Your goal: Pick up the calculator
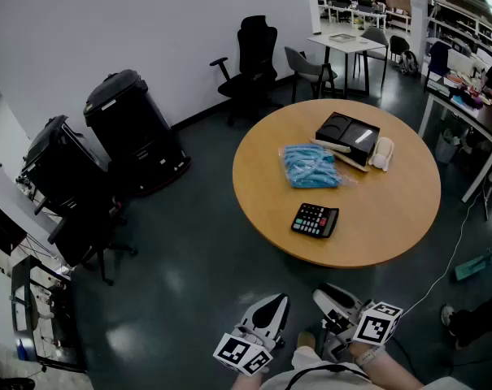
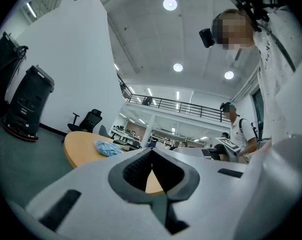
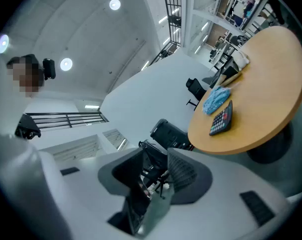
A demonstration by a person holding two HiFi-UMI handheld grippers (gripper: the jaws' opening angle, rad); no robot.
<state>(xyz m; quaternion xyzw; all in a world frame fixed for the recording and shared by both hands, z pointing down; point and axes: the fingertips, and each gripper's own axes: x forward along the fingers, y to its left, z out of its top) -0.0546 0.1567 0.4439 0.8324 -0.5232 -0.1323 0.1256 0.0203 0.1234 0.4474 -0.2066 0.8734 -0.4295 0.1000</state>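
The black calculator [image 1: 315,219] lies flat near the front edge of the round wooden table [image 1: 392,226], well ahead of both grippers. In the right gripper view the calculator [image 3: 220,119] sits far off at the upper right. My left gripper [image 1: 274,301] hangs low by my body, short of the table, its jaws shut with nothing between them [image 2: 151,154]. Beside it, my right gripper [image 1: 325,292] also stays short of the table. Its jaws [image 3: 155,156] stand a narrow gap apart and hold nothing.
A blue plastic bag [image 1: 311,167] lies behind the calculator, with a black box [image 1: 347,136] and a white object [image 1: 382,153] further back. Black wheeled cases [image 1: 128,116] stand at the left, office chairs [image 1: 250,59] behind the table. A person [image 2: 236,129] stands far off.
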